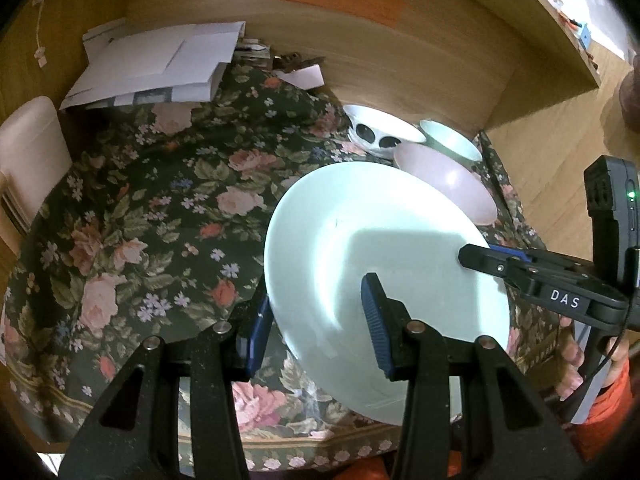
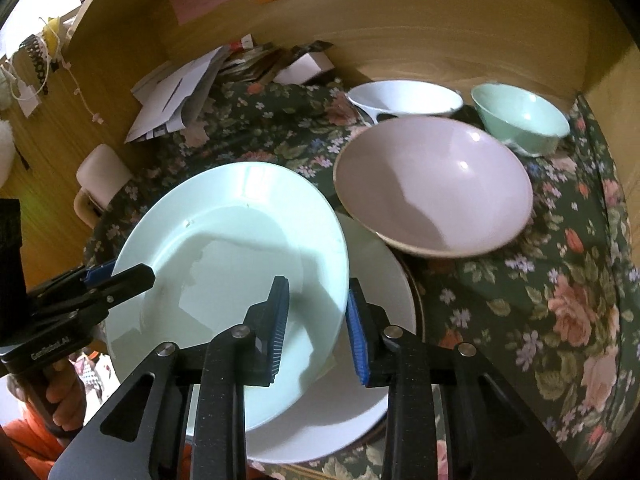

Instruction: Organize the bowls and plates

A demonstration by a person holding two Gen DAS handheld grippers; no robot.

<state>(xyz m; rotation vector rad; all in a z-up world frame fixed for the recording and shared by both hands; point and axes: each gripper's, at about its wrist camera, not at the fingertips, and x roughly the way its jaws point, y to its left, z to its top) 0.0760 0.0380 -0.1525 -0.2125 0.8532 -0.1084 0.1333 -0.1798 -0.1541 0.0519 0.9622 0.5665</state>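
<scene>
A pale green plate [image 1: 360, 248] [image 2: 224, 264] is held tilted above the table. My left gripper [image 1: 318, 320] has its jaws around the plate's near left rim. My right gripper [image 2: 318, 320] has its jaws around the plate's right rim and shows in the left wrist view [image 1: 480, 258]. Both stand wide, and contact with the rim is unclear. Under the green plate lies a white plate [image 2: 372, 380] on a darker-rimmed one. A pink bowl [image 2: 436, 196] [image 1: 452, 184], a white bowl [image 2: 404, 98] [image 1: 380, 132] and a small green bowl [image 2: 520, 118] [image 1: 452, 140] sit behind.
A floral tablecloth [image 1: 140, 208] covers the table. Papers and envelopes [image 1: 160, 64] pile at the back by the wooden wall [image 2: 400, 28]. A cream chair back [image 1: 28, 152] stands at the left edge.
</scene>
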